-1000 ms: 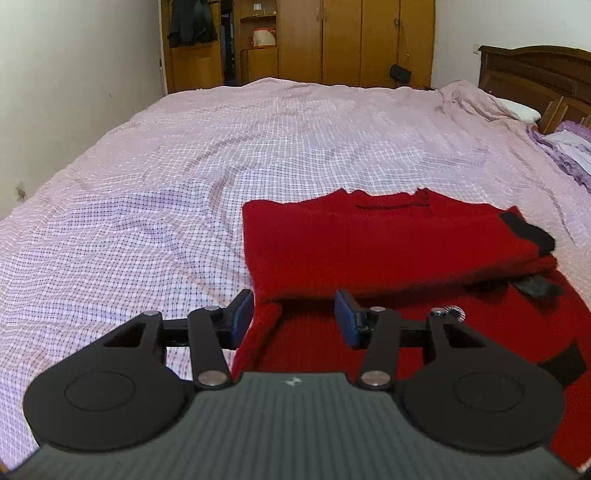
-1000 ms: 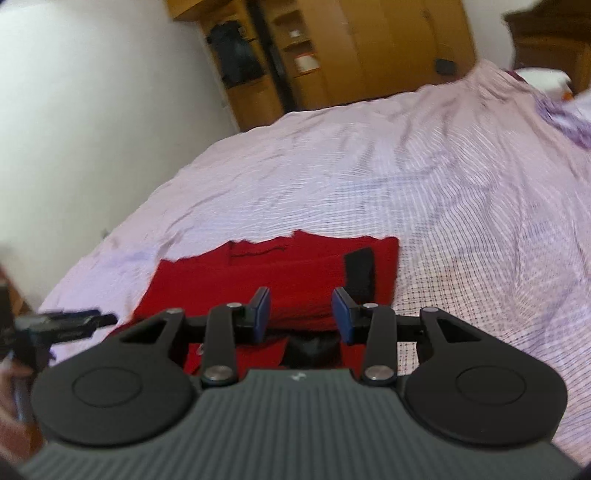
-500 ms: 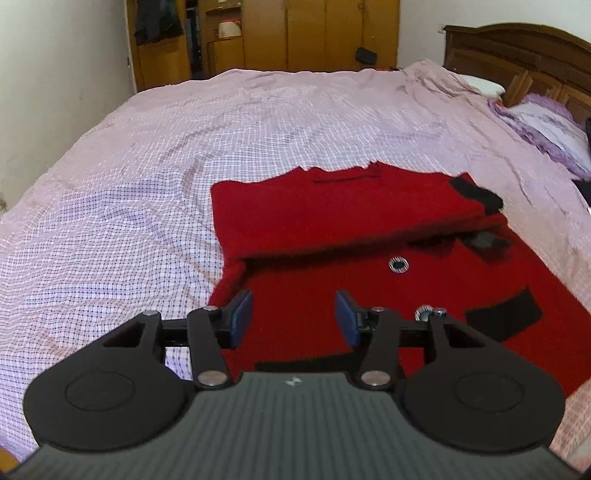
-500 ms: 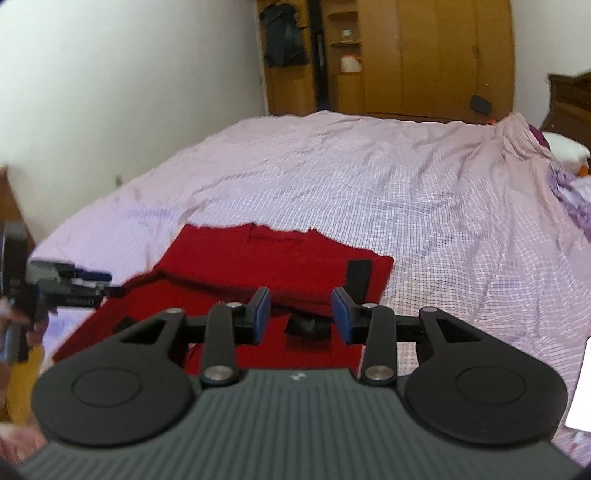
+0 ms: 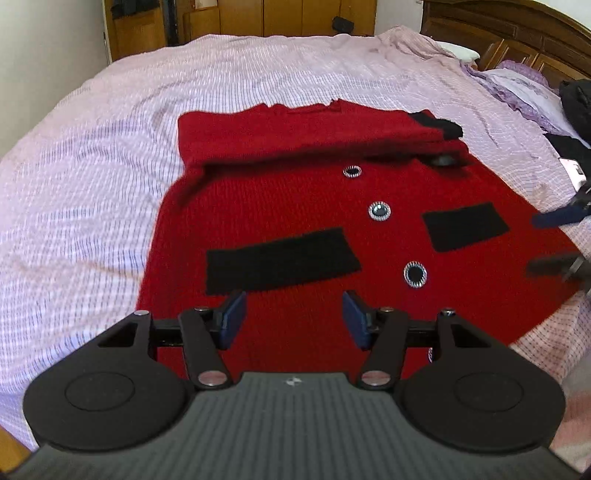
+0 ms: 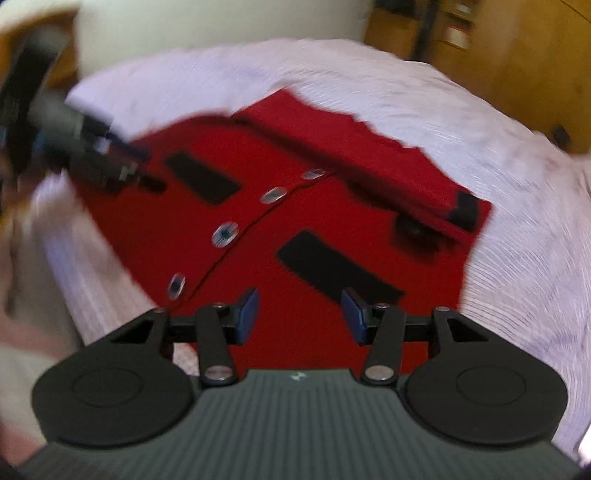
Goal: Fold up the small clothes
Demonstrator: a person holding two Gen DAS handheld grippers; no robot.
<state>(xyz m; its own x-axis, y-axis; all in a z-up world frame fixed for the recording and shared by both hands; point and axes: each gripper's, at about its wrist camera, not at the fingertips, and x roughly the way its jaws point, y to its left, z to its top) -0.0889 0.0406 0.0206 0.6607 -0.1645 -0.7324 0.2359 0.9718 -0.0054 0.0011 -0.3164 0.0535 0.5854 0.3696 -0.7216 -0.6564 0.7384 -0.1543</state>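
A red knitted cardigan (image 5: 295, 206) lies flat on a bed covered by a pink checked sheet (image 5: 92, 177), toward the near edge of the mattress. Its far part is folded over toward the viewer, forming a thicker band across the top with a black cuff (image 5: 441, 125) at the right end of that band. On the flat front, two black pocket patches show, the left one (image 5: 280, 260) wider in the left wrist view than the right one (image 5: 465, 225). A row of round, sparkly-rimmed buttons (image 5: 379, 211) runs down the middle between the patches.

The left gripper (image 5: 293, 319) hangs over the near hem of the cardigan, its jaws spread apart and just now opening wider, with only red knit visible in the gap and nothing pinched. The right gripper (image 6: 299, 315) hangs over the near right part of the garment, close to the right pocket patch (image 6: 336, 264); its jaws too stand apart, having just been opening, and grip nothing. The right wrist view is heavily blurred.

Past the bed stand a wooden wardrobe (image 5: 280, 16) and, at the right, a dark wooden headboard (image 5: 517, 33) with purple bedding (image 5: 517, 85) in front of it.
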